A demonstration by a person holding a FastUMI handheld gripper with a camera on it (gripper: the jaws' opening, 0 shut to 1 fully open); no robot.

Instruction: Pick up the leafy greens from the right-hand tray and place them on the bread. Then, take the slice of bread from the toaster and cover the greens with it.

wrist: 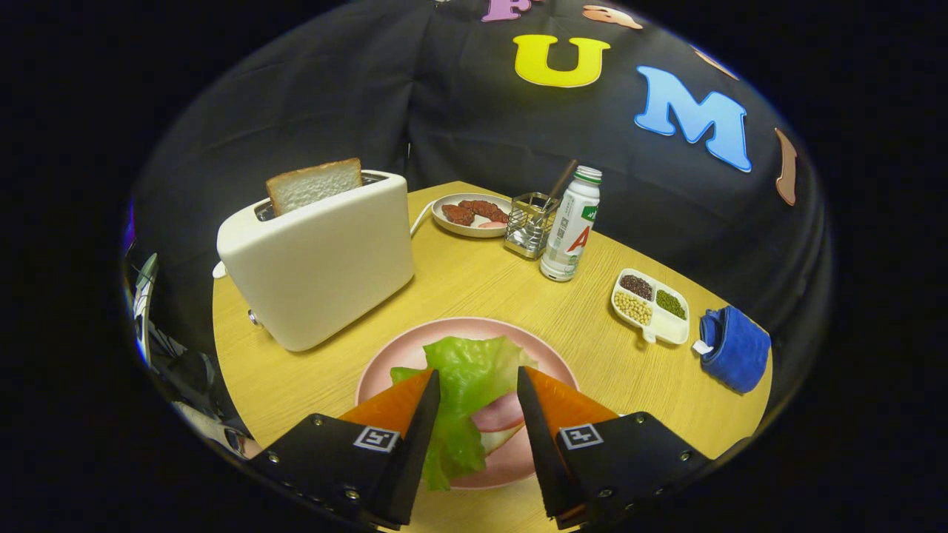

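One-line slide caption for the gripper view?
Open hand-held gripper straddles leafy greens on pink plate; bread slice waits in toaster.

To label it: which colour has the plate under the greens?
Pink plate, gripper view; the open gripper hangs above.

I see a pale wood-grain surface [474, 289], matt. The toaster [318, 263] looks smooth, satin plastic, the plate [552, 366] glossy, the greens [466, 385] crinkled, the caddy [529, 226] wire metal, the cloth [737, 348] soft.
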